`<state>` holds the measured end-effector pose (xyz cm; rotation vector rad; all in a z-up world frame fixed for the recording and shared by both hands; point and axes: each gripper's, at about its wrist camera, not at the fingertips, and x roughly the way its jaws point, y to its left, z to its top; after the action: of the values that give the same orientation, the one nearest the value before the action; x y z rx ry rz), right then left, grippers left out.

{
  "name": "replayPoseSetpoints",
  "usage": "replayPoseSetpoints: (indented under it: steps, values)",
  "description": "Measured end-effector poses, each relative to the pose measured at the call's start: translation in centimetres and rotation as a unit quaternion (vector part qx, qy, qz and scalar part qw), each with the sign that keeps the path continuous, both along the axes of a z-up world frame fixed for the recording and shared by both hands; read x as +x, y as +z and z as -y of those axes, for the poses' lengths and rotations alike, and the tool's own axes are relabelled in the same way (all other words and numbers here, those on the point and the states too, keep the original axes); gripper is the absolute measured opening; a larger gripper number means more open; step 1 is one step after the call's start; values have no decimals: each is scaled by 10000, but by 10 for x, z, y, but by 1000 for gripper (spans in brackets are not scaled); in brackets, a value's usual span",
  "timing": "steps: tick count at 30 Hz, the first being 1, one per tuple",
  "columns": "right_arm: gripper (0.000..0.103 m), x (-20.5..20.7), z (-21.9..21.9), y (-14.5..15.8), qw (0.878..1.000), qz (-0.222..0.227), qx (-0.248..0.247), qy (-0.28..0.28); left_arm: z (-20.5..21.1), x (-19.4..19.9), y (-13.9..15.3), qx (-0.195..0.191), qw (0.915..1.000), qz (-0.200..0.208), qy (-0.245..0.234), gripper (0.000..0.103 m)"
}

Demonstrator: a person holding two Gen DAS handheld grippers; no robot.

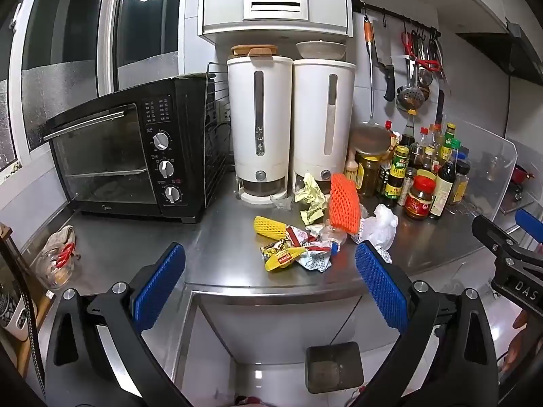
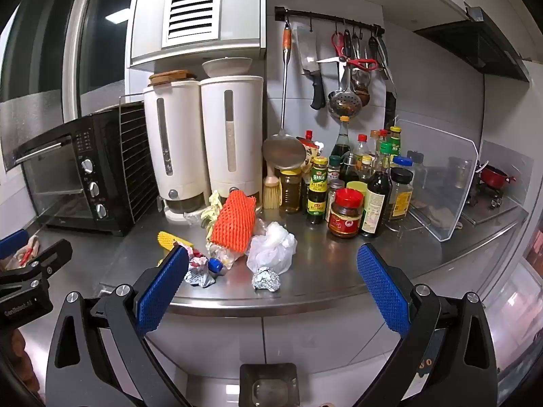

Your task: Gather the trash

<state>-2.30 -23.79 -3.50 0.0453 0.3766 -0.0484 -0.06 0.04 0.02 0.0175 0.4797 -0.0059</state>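
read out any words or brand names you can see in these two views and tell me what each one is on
"DAS": right hand-held gripper body, cut off at the frame edge.
"Midea": toaster oven door, small, likely reading.
Left hand-held gripper body: print too blurred.
Sauce bottles, snack wrappers: labels too small.

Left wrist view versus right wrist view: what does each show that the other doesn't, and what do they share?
Only the left wrist view shows the glass jar at the counter's left end and the yellow snack wrapper in full.

Only the right wrist view shows the foil ball near the counter's front edge and the red pot on the stove.

Both show the orange foam net, white plastic bag, oven and sauce bottles. Both grippers, left and right, are open and empty.
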Motion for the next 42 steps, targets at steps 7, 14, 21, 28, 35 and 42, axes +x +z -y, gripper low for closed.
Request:
replayPoseSetpoints:
  steps: [7,14,21,28,35,42]
  values:
    - [100,-1,-3,0,10000,16,-28,1,0,3,-2,-18,10000,-76,-5,95]
    - [100,-1,-6,2,10000,9,-53,-7,4,-2,7,-15,10000,-1,28,95]
    - [100,-2,-5,2,10000,3,-62,2,-1,-3,8,-119,9999,0,43,95]
    - [100,0,-7,1,10000,2,-64,6,-4,-2,8,-134,9999,23,46,95]
    - [100,0,-9,1,10000,-4,-60,7,-5,-4,9,-147,9999,64,49,95]
    - [100,0,-9,1,10000,3,-57,1,-6,-5,11,-158,9998,74,48,95]
